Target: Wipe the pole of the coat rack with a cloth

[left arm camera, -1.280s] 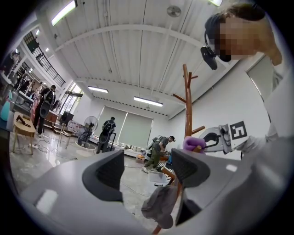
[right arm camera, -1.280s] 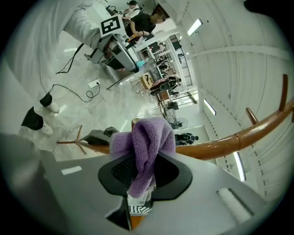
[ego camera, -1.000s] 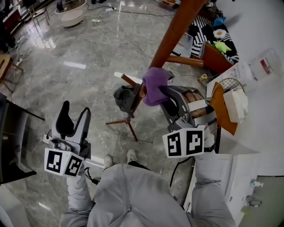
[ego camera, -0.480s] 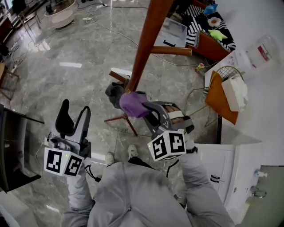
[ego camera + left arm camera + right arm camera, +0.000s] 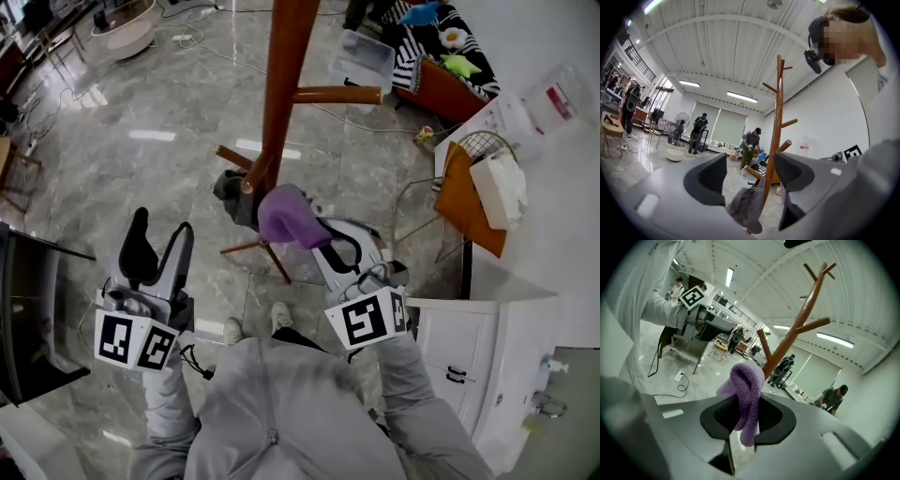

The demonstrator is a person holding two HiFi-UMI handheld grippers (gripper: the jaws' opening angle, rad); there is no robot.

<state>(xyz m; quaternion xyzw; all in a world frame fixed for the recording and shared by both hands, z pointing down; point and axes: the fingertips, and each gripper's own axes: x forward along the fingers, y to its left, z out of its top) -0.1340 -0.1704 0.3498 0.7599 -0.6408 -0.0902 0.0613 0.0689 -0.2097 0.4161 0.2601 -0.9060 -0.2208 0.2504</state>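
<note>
right tool [image 5: 747,418] clamped on purple cloth [image 5: 284,214]; cloth just beside lower coat rack pole [image 5: 281,75], frame centre. left tool [image 5: 750,171] wide open, empty, lower left, well apart from pole.

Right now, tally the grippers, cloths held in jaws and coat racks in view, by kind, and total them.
Grippers: 2 (left gripper, right gripper)
Purple cloth: 1
Coat rack: 1
Total: 4
</note>
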